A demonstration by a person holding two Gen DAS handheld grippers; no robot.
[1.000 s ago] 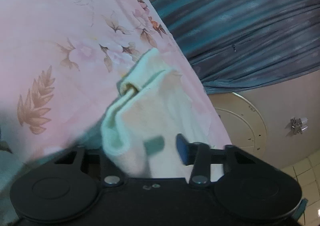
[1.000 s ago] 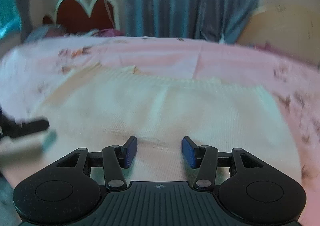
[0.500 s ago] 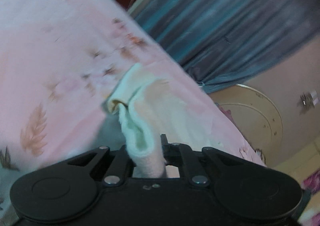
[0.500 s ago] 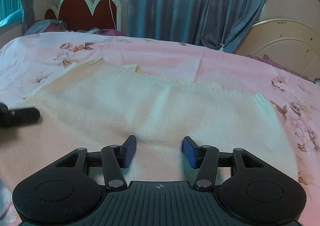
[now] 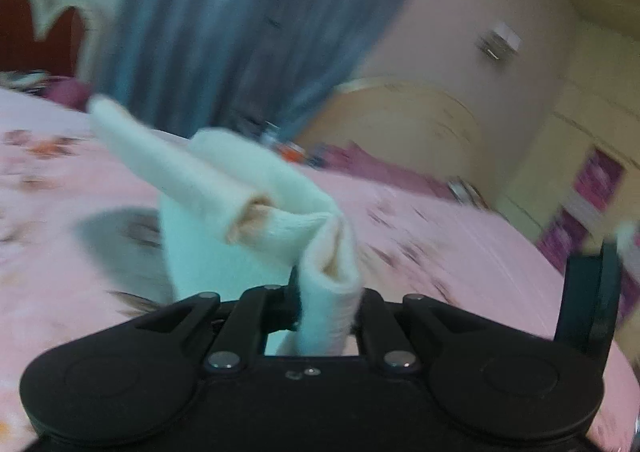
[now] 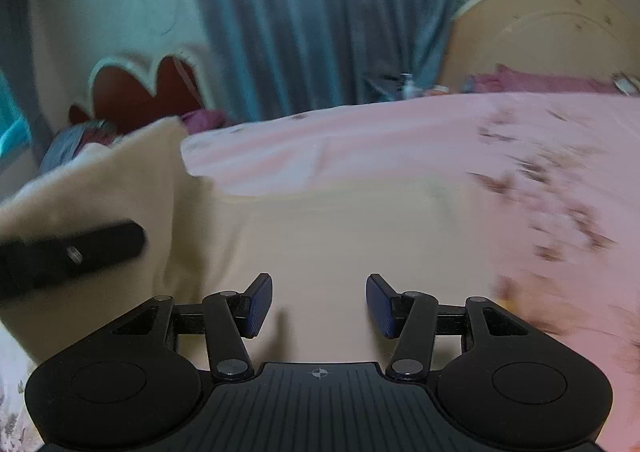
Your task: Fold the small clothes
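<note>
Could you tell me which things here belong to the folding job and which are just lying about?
Job:
- sweater
- left gripper, shut on its edge
- right gripper, open over it
- bed

Lying about:
- curtain
- headboard
- purple cloth

a bedroom: pink floral bedsheet (image 6: 400,144), headboard (image 6: 140,92), curtains (image 6: 312,12).

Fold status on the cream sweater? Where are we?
Done: nothing finished shows; most of the cream sweater lies flat on the pink bedspread. In hand: the left claw is shut on a bunched edge of it, lifted off the bed, so its left part stands raised in the right wrist view. The right claw is open above the flat part, gripping nothing. Left: lay this fold down, then the remaining folds.
</note>
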